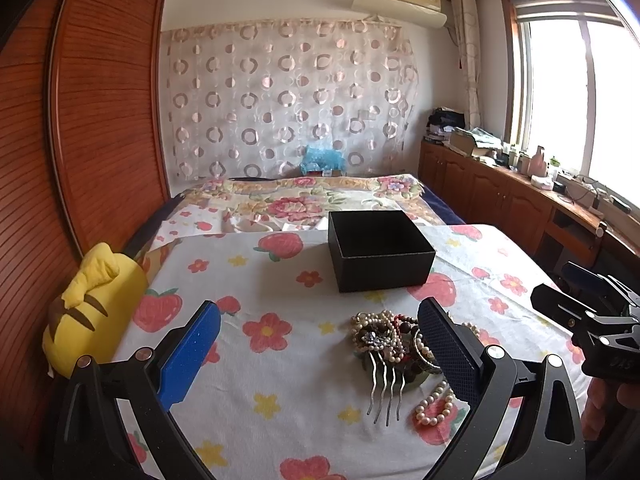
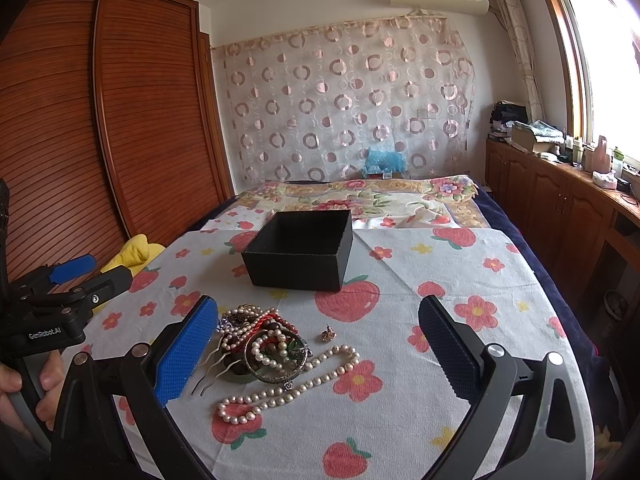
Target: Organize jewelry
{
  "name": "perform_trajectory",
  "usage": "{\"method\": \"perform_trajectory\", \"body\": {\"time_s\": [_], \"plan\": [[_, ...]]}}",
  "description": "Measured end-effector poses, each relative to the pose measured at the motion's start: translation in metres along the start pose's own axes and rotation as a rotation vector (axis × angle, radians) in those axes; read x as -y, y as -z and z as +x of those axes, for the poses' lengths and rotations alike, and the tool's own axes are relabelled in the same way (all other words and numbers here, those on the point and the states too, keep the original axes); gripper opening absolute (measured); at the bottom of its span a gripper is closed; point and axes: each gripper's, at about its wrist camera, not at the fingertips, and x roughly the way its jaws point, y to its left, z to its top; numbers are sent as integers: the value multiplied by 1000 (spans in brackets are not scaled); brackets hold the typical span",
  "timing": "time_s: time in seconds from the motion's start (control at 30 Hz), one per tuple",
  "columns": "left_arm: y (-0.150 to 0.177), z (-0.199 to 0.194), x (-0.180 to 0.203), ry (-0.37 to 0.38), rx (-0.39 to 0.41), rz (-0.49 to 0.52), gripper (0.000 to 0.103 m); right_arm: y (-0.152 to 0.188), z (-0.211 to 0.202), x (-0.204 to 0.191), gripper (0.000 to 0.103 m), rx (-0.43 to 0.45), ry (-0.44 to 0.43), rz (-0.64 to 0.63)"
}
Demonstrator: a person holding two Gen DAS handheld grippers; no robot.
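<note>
A heap of jewelry (image 1: 390, 344) lies on the strawberry-print cloth (image 1: 280, 380): pearl strands, dark beads, a bangle and a metal hair comb (image 1: 386, 388). An open black box (image 1: 380, 250) stands behind it, its inside hidden. My left gripper (image 1: 320, 332) is open and empty, with the heap near its right finger. In the right wrist view the heap (image 2: 264, 344) lies beside my left finger; a pearl necklace (image 2: 288, 392) trails out and a small earring (image 2: 329, 334) lies apart. My right gripper (image 2: 318, 336) is open and empty. The box (image 2: 300, 250) stands behind.
A yellow plush pillow (image 1: 92, 312) lies at the cloth's left edge by a wooden wardrobe (image 1: 100, 120). A floral quilt (image 1: 304, 200) covers the bed behind. Wooden cabinets (image 2: 560, 208) with clutter run along the right under the window. The other gripper (image 1: 592, 320) hovers at the right.
</note>
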Motion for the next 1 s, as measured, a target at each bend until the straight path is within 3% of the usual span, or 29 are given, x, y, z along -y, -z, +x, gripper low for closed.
{"method": "perform_trajectory", "body": {"time_s": [1.0], "plan": [[-4, -5, 4, 0, 10, 0, 95, 1, 1, 0, 101, 3, -1, 0]]}}
